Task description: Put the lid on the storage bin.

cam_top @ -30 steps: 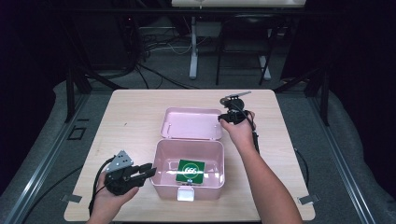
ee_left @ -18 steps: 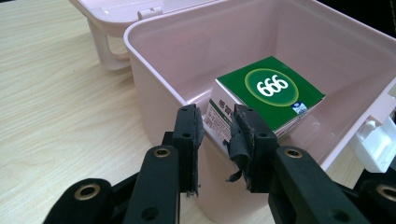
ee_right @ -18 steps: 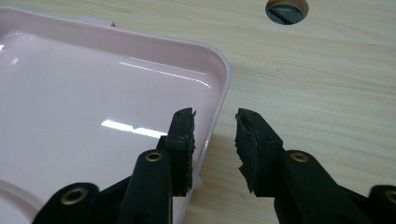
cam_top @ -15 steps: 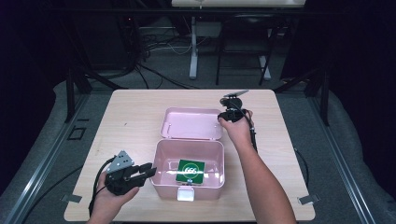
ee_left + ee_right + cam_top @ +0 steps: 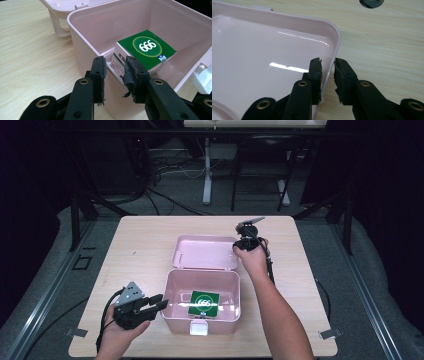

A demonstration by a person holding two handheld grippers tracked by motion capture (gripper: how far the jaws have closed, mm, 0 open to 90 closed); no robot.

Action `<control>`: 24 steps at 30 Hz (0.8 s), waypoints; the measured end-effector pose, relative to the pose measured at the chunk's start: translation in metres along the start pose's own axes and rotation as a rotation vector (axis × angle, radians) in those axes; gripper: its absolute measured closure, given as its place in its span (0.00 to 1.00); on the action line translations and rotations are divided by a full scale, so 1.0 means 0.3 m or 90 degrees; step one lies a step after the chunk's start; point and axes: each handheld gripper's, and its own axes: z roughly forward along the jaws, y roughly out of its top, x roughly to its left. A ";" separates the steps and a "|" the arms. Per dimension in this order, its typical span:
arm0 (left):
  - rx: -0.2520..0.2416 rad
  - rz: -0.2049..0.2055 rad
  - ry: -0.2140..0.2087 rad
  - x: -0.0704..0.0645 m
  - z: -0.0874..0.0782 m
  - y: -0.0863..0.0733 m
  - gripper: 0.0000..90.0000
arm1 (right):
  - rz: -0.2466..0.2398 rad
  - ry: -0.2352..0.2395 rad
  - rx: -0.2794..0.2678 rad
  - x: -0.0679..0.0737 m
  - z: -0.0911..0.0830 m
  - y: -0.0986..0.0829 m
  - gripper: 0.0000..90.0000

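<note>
An open pink box (image 5: 202, 272) stands on the table, its lid (image 5: 205, 252) folded back flat behind it. A green carton marked 666 (image 5: 204, 303) lies inside on the box floor. My left gripper (image 5: 162, 304) is at the box's left side. In the left gripper view it (image 5: 114, 70) straddles the box wall (image 5: 82, 32), one jaw outside and one inside beside the carton (image 5: 146, 48), closed onto the wall. My right gripper (image 5: 237, 248) is at the lid's far right corner. Seen from the right gripper view, it (image 5: 327, 66) pinches the rim of the lid (image 5: 262, 50).
A white latch (image 5: 198, 327) sits on the box's front wall. Bare wooden table (image 5: 140, 245) surrounds the box on all sides. A dark round spot (image 5: 370, 2) marks the tabletop just beyond the lid corner. Metal frames and cables stand on the floor beyond the table.
The right gripper has edged slightly farther along the lid's right corner. The left gripper, the box and the carton have not moved.
</note>
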 end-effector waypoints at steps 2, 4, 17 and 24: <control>0.000 0.001 0.001 -0.001 0.000 0.000 0.77 | 0.001 -0.001 -0.001 0.002 0.000 0.001 0.86; -0.001 0.000 0.002 -0.001 0.000 0.000 0.78 | 0.003 -0.004 0.001 0.003 0.001 0.001 0.87; -0.002 -0.006 0.003 -0.002 0.000 -0.001 0.78 | 0.013 -0.012 -0.010 0.012 -0.016 0.010 0.90; -0.004 -0.008 0.002 -0.002 0.001 -0.001 0.79 | 0.007 -0.022 -0.026 0.026 -0.034 0.011 0.91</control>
